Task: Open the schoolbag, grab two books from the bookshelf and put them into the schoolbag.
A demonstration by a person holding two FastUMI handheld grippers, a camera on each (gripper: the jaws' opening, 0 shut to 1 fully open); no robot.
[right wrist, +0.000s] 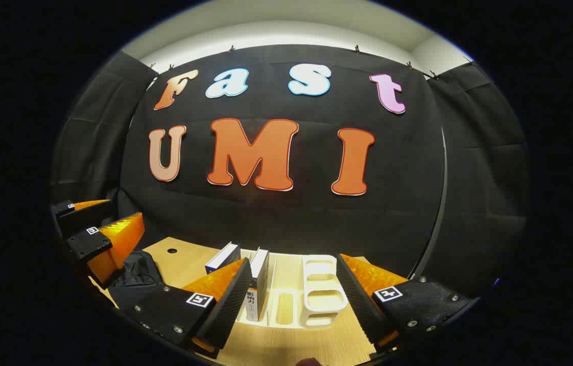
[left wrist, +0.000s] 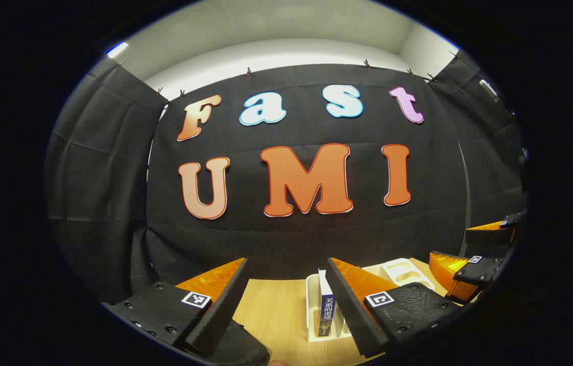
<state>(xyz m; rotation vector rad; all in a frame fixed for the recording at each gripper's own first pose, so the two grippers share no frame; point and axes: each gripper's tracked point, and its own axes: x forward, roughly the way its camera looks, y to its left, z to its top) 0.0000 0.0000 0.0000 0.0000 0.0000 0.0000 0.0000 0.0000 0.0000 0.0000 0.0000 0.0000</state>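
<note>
Grippers hover apart over the pale wooden table point(right wrist: 184, 269): left gripper point(left wrist: 286, 305) wide open, black fabric schoolbag point(right wrist: 133, 277) beside it; right gripper point(right wrist: 291, 300) wide open facing two upright books point(right wrist: 258, 284) in the white plastic bookshelf point(right wrist: 319, 297).

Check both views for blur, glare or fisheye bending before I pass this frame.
Left gripper view: sharp, with a bright lamp glare at the upper left; the light wooden table bows. Right gripper view: equally sharp, evenly lit; the white slotted plastic bookshelf curves, and the black fabric schoolbag sits dim near the rim.
</note>
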